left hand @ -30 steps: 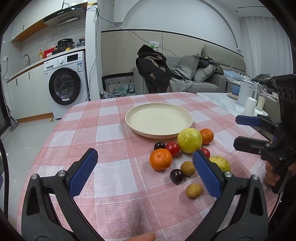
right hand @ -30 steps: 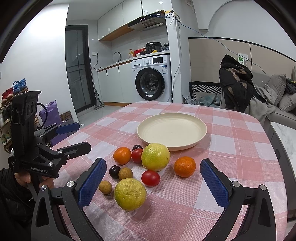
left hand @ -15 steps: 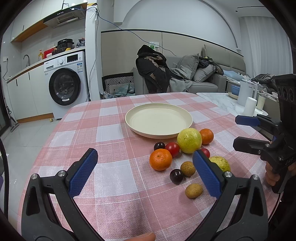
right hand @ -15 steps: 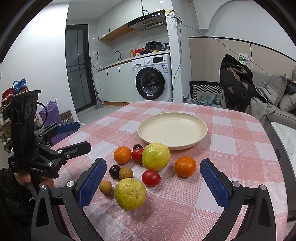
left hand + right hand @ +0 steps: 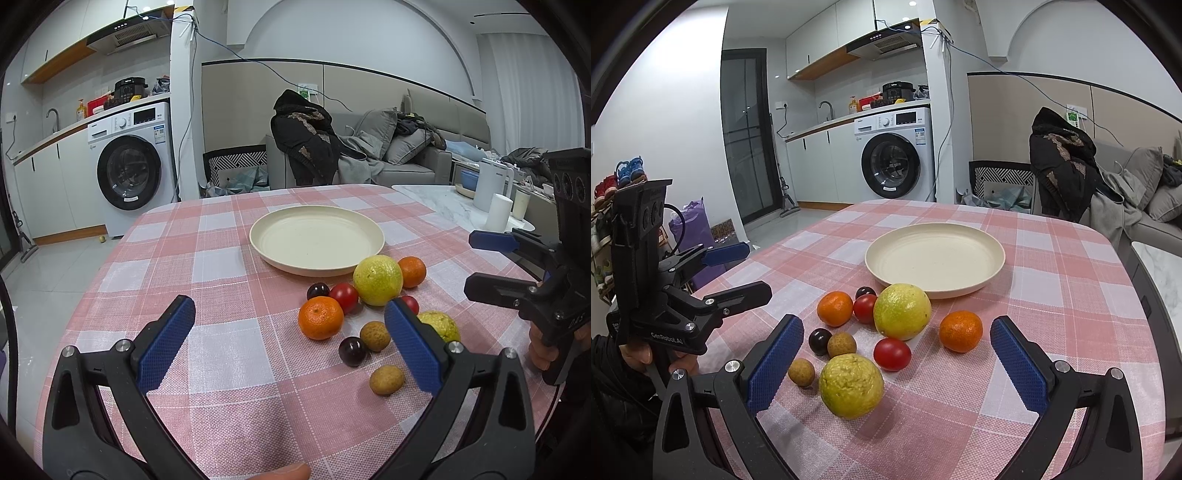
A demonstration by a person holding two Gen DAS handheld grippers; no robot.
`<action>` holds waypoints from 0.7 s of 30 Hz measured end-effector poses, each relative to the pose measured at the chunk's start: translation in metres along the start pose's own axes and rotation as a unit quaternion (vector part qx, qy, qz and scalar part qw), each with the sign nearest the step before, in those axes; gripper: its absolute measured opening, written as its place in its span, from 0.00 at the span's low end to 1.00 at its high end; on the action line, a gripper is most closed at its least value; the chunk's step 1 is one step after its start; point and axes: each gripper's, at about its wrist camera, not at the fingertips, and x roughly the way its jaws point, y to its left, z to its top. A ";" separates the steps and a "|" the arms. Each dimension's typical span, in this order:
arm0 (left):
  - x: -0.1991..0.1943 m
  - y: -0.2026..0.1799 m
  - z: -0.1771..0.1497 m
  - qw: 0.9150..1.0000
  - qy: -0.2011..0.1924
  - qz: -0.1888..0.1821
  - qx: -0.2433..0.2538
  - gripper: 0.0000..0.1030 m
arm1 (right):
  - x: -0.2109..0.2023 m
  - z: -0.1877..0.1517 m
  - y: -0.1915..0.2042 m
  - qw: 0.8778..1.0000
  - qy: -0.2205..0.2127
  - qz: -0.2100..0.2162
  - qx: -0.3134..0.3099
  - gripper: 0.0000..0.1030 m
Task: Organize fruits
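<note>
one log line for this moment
stage: start | left claw: open, empty | right claw: open, empty | plate: empty | fruit: all on tablecloth

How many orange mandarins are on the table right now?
2. One mandarin sits at the left of the fruit cluster beside a red tomato; the other mandarin lies right of the large yellow-green fruit. None seems hidden.

In the left wrist view, lower right, a blue pad (image 5: 413, 347) covers part of the bumpy yellow-green fruit (image 5: 441, 325) and a red tomato (image 5: 410, 303). At the bottom edge, a fingertip (image 5: 284, 472) is cut off.
</note>
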 end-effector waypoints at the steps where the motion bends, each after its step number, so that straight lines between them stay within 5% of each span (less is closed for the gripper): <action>1: 0.001 0.000 0.000 1.000 0.000 0.001 0.000 0.99 | 0.000 0.000 0.000 1.000 0.000 0.000 0.000 1.00; 21: -0.007 0.003 0.009 1.000 -0.001 0.000 0.000 0.99 | -0.001 0.000 0.000 1.000 -0.001 -0.005 -0.004 1.00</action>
